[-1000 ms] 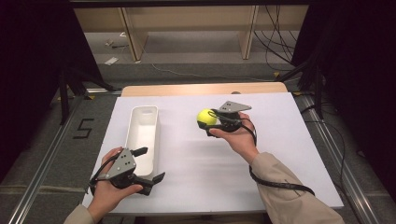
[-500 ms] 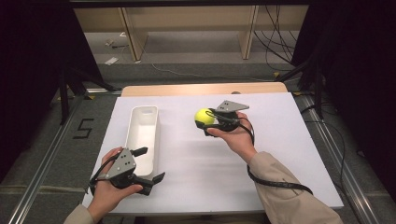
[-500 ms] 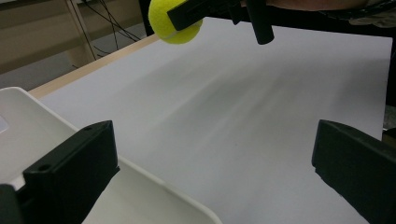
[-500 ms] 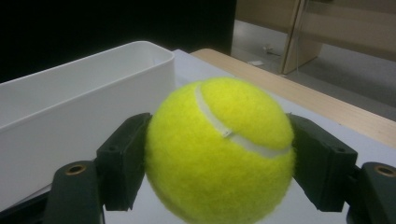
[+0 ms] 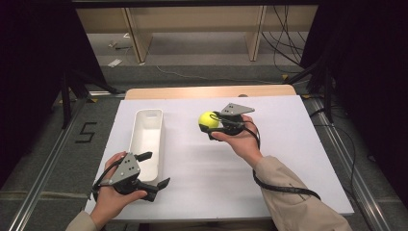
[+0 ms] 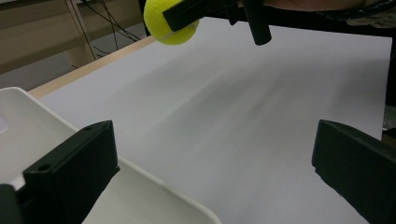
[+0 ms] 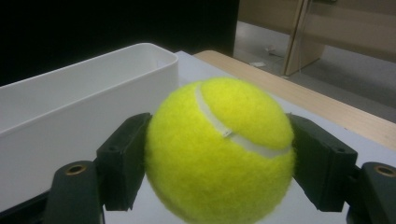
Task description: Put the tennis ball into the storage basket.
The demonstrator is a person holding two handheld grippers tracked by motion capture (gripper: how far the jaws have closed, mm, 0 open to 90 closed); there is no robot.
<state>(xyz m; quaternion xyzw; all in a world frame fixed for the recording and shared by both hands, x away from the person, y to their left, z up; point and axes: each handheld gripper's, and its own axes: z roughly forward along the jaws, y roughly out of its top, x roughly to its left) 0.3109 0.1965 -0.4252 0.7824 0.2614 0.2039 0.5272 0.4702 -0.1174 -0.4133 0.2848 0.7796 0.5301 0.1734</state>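
The white tabletop (image 5: 202, 192) carries a long white bin (image 5: 146, 144) on its left half, standing lengthwise away from the person. The left claw (image 5: 156, 168) rests low at the near end of that bin, its jaws spread wide with nothing between them. The right claw (image 5: 215, 126) is held above the middle of the tabletop, to the right of the bin and apart from it, pinching a yellow tennis ball (image 5: 208, 120) between both jaws, clear of the surface.
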